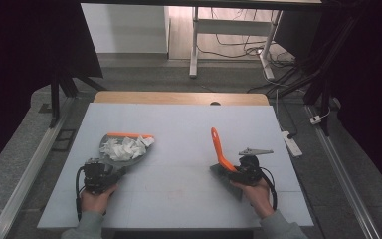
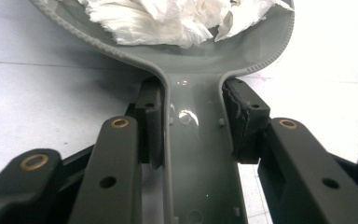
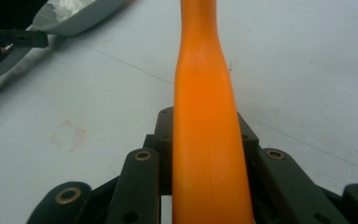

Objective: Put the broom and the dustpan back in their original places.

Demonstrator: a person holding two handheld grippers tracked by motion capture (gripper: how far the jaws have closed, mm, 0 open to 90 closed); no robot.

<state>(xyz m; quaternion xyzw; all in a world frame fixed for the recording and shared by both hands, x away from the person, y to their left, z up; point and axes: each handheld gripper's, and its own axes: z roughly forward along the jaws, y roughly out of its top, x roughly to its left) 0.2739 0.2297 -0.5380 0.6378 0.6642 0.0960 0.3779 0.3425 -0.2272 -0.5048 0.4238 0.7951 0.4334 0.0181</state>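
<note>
Gripping a grey dustpan (image 1: 122, 154) by its handle, the left claw (image 1: 110, 175) sits at the lower left of the high view, with the hand (image 1: 95, 199) behind it at the bottom edge. In the left claw view the two pads (image 2: 151, 126) press on either side of the handle, and the pan spreads out beyond them along the top of the frame. White paper scraps (image 1: 125, 148) lie heaped in the pan, whose far rim is orange.

At the lower right of the high view the right claw (image 1: 235, 173) is clamped on the orange handle of a brush (image 1: 220, 149), which slants up and away to the left; its dark head lies low by the claw, toward the bottom of the frame. In the right claw view the handle (image 3: 205, 140) rises between the jaws up the middle of the frame, with the dustpan at the upper left.

Both tools are on the pale worktop (image 1: 179, 129), well apart.
</note>
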